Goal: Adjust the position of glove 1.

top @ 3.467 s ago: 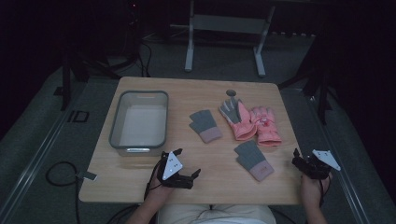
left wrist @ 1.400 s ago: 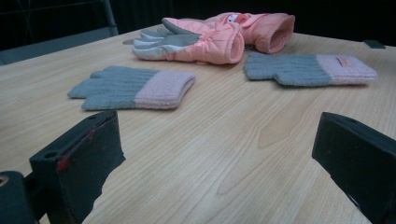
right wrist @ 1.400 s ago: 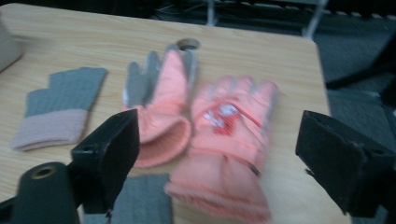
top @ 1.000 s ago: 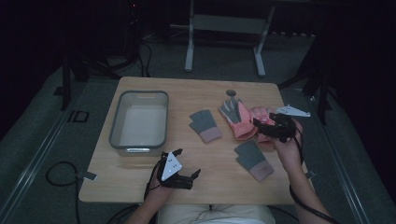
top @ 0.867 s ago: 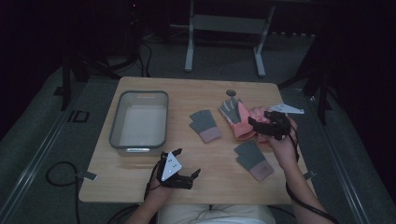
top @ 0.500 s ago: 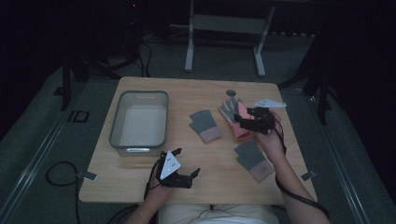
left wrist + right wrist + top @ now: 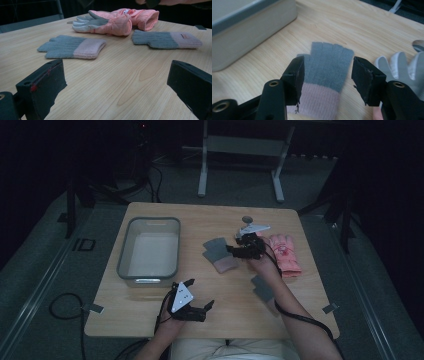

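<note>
Pale wood table (image 7: 150,310), dark room, grey floor (image 7: 45,270)

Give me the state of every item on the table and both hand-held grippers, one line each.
Right hand-held gripper: jaws just been closing, straddling the near knit glove, pads not yet pressing.
Left hand-held gripper: open, nothing between the jaws.
Second knit glove: lying flat.
Pink padded gloves: lying together, untouched.
Grey bin: upright, nothing in it.
</note>
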Action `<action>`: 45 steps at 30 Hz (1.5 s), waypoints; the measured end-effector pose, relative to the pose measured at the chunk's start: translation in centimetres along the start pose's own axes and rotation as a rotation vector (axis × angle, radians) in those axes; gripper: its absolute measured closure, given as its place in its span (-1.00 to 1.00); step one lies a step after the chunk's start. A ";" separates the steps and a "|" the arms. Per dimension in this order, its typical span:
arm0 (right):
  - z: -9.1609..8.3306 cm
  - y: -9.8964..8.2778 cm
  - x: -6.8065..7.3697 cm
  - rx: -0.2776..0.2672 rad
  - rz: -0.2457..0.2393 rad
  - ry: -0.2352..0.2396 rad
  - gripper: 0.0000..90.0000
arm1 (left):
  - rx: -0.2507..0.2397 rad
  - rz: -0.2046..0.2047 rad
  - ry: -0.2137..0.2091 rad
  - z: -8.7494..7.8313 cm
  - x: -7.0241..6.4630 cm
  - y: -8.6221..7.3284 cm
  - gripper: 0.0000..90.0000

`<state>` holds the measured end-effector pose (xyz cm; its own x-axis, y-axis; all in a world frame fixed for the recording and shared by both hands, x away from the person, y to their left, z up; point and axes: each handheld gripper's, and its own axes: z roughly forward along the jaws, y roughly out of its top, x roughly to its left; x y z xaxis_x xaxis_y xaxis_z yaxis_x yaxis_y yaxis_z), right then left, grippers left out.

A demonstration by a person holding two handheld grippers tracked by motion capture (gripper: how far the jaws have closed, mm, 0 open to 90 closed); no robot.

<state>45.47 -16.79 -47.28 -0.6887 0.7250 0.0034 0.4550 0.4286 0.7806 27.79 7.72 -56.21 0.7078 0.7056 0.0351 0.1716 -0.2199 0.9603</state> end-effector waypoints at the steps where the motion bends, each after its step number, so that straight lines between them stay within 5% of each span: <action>1: 0.4 0.0 0.1 0.008 -0.010 -0.003 0.01 | 0.002 0.000 -0.001 0.0 0.0 0.0 -0.97; 10: 4.5 -0.2 0.5 0.116 -0.043 -0.029 0.11 | -0.005 0.001 -0.007 -0.1 0.0 0.0 -0.97; 19: 8.1 -0.8 -0.3 0.187 -0.021 0.018 0.20 | -0.007 0.003 -0.003 -0.1 -0.1 0.0 -0.97; 25: 9.5 -1.1 -0.2 0.217 -0.077 0.027 0.27 | -0.009 0.016 0.003 -0.1 -0.2 0.0 -0.97; 30: 9.7 -0.9 -0.4 0.244 -0.034 0.030 0.53 | -0.014 0.012 0.000 -0.2 -0.2 -0.1 -0.97; 33: 9.8 -0.5 -0.5 0.268 0.027 0.010 0.78 | -0.015 0.022 -0.001 -0.2 -0.3 -0.1 -0.97; 36: 9.6 -0.2 0.1 0.275 0.034 -0.035 0.88 | -0.016 0.023 0.002 -0.2 -0.3 -0.1 -0.97; 41: 6.7 0.9 1.5 0.221 0.089 -0.119 0.90 | -0.020 0.017 0.003 -0.2 -0.3 -0.1 -0.97; 45: 3.1 1.2 2.3 0.168 0.161 -0.139 0.91 | -0.021 0.017 0.007 -0.3 -0.2 -0.1 -0.97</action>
<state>46.23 -12.96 -48.27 -0.5210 0.8532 0.0246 0.6477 0.3764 0.6625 27.44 7.76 -56.25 0.7056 0.7067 0.0531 0.1452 -0.2175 0.9652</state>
